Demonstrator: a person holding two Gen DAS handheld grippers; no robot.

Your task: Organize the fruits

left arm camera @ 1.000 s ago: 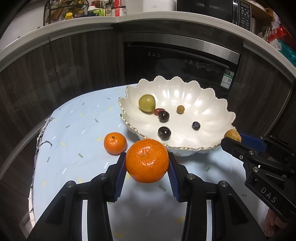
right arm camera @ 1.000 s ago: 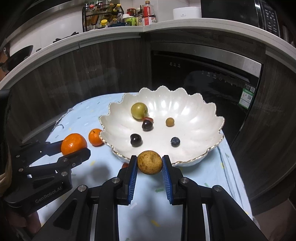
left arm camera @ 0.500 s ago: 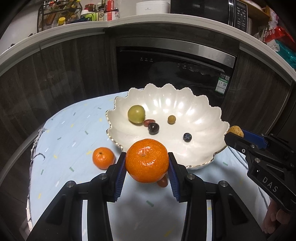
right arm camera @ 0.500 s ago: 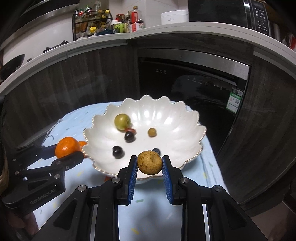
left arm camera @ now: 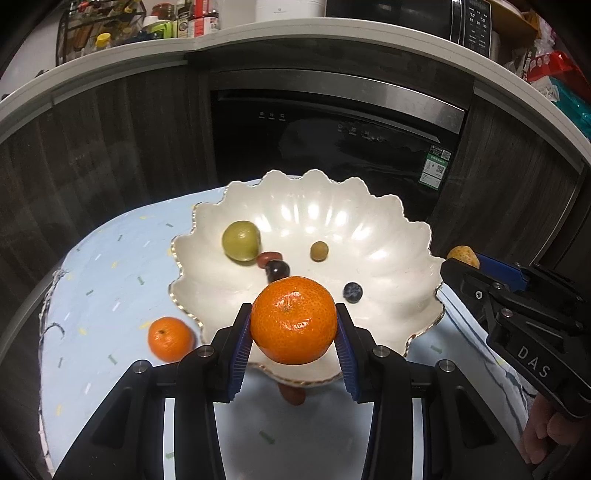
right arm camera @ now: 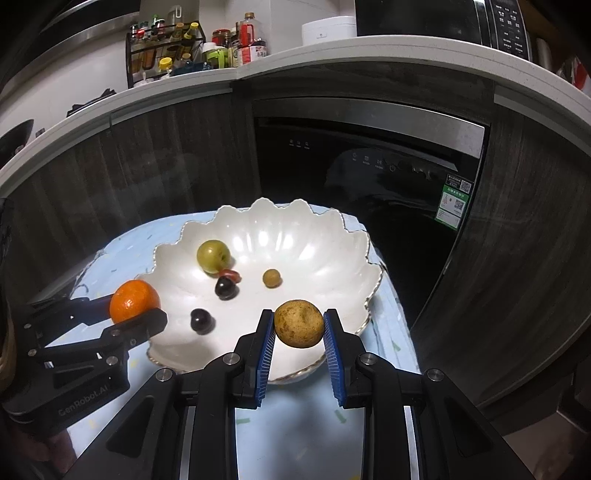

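While the left gripper [left arm camera: 294,325] pinches a round orange mandarin [left arm camera: 294,319], the white scalloped ceramic bowl [left arm camera: 369,236] lies directly ahead and below it. From the right wrist, the right gripper [right arm camera: 298,325] clamps a speckled yellow-brown round fruit [right arm camera: 299,323] above the bowl's near rim.

a home kitchen: built-in dishwasher [right arm camera: 369,177], countertop [right arm camera: 369,51] with spice rack [right arm camera: 166,48] and microwave [left arm camera: 469,22].

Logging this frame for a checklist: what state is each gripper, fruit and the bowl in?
left gripper: shut on large orange
right gripper: shut on brown fruit
small orange: lying on cloth beside bowl
white bowl: upright, holding small fruits
green fruit: resting in bowl
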